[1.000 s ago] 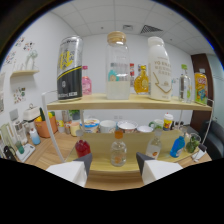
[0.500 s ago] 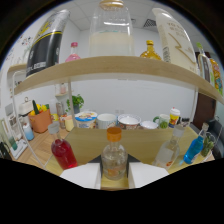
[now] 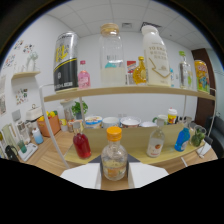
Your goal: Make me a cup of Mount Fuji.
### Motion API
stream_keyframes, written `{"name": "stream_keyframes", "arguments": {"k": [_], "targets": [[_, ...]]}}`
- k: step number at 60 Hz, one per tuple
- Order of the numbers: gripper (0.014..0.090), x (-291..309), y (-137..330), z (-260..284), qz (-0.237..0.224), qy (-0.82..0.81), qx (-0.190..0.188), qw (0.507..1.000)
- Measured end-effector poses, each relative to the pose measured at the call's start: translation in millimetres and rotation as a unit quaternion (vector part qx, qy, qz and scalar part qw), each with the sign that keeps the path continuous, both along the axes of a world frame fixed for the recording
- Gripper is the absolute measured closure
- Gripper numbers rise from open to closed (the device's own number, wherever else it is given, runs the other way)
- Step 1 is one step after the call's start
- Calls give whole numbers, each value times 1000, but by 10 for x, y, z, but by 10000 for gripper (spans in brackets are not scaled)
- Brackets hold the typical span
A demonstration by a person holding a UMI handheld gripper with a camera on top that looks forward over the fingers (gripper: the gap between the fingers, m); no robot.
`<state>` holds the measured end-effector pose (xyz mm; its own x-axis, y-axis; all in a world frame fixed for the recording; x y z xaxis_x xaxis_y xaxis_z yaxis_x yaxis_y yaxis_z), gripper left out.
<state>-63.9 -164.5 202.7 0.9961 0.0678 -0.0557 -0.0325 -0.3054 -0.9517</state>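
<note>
A small clear bottle with an orange cap (image 3: 114, 156) holds yellowish liquid and stands upright on the low wooden shelf (image 3: 135, 159). It is between the white fingertips (image 3: 82, 175) of my gripper (image 3: 115, 174), with a narrow gap at each side. The gripper is open. On the same shelf, a red-filled bottle (image 3: 81, 145) stands to its left. To its right are a clear labelled bottle (image 3: 156, 142), a blue bottle (image 3: 182, 139) and a green glass (image 3: 198, 135).
The upper shelf (image 3: 125, 91) carries a black-and-yellow can (image 3: 66, 61), a tall clear jar (image 3: 112, 57), a white bottle (image 3: 156, 56), a yellow bottle (image 3: 139, 71) and a pink one (image 3: 84, 78). Several bowls (image 3: 111, 121) line the back counter beside a plant (image 3: 77, 108).
The view closed in on the shelves over the last second. The orange-capped bottle went from ahead of the fingers to between them. The upper shelf now shows lower and more fully.
</note>
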Motion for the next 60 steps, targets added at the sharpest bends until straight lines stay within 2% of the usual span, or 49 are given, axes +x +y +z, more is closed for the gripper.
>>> {"name": "stream_keyframes", "arguments": {"k": [14, 22, 27, 39, 53, 60], "targets": [[690, -51, -471, -741, -7, 62, -64, 996], [689, -100, -541, -875, -31, 229, -93, 968], [689, -67, -519, -838, -52, 335, -95, 936], [690, -56, -398, -687, -79, 559, -82, 821], [692, 65, -283, -539, -101, 764, -61, 634], [692, 115, -274, -557, -106, 816, -48, 566]]}}
